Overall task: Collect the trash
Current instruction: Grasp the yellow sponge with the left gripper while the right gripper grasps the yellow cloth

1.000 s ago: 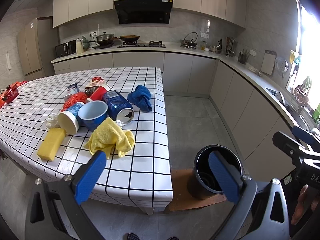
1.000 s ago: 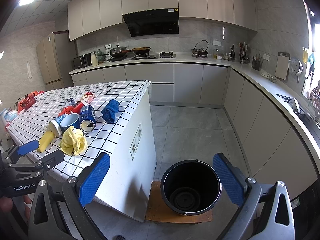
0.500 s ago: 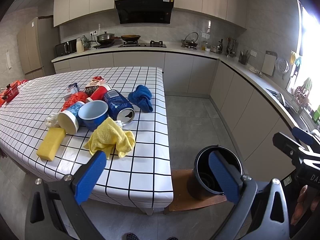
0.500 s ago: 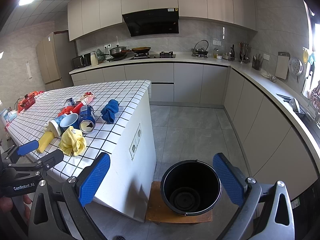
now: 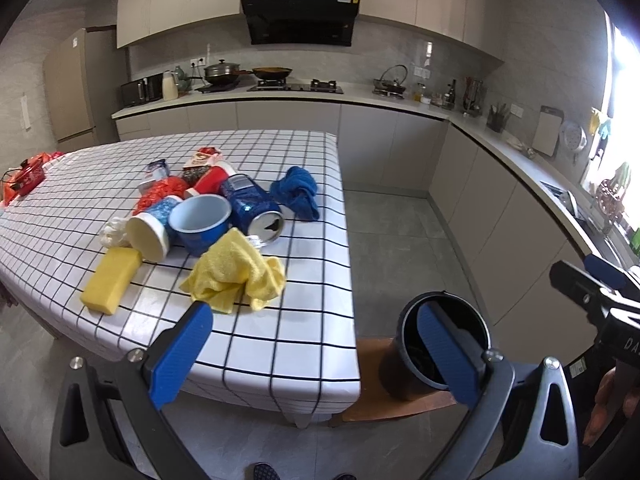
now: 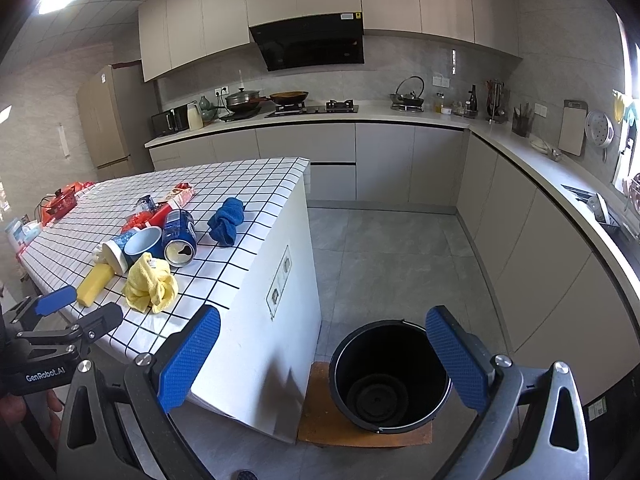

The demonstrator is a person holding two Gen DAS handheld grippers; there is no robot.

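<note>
trash: blue can [image 5: 254,207] lies on its side mid-worktop, long axis running away from the camera, opened top end facing the near edge; white-lidded cup [image 5: 154,228] also tipped over, lid end toward the near-left; red wrappers [image 5: 162,196] behind
worktop [image 5: 300,332]: white grid cloth, also carries blue mug [image 5: 200,222], yellow cloth [image 5: 236,276], yellow sponge [image 5: 110,282], blue cloth [image 5: 298,192]
bin: black bucket [image 6: 390,376] on the floor beside the worktop, on a wooden board [image 6: 320,428]
left gripper [image 5: 316,356]: fingers spread wide, holding nothing, touching nothing
right gripper [image 6: 324,356]: fingers spread wide, empty, above the bucket
</note>
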